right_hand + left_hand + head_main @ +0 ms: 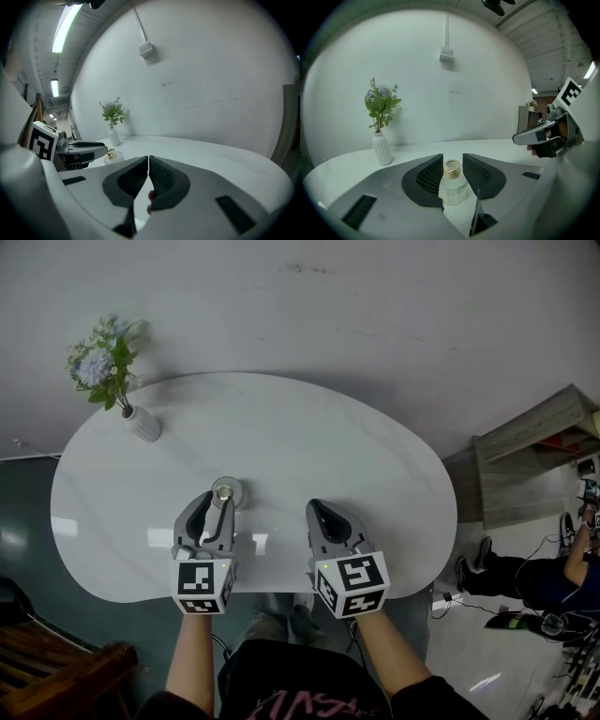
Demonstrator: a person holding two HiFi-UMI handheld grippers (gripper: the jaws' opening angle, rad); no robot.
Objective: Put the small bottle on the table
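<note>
Left gripper view: the left gripper (452, 159) pinches the small bottle (452, 190) by its glass body, low over the table (300, 437). It looks light, slick and breakable, so hold the body, not the cap. Right gripper (148, 159): pressed together, empty. Beyond stands a vase (382, 149).

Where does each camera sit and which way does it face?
Head view: on the person's head, looking steeply down at the table; both forearms, left tongs and right tongs show.
Left gripper view: on the left tongs, facing the wall across the table, bottle between its jaws; the right tongs show at right.
Right gripper view: on the right tongs, jaws together, facing the wall; the left tongs show at left.
Shared: all three show the bottle and vase.
</note>
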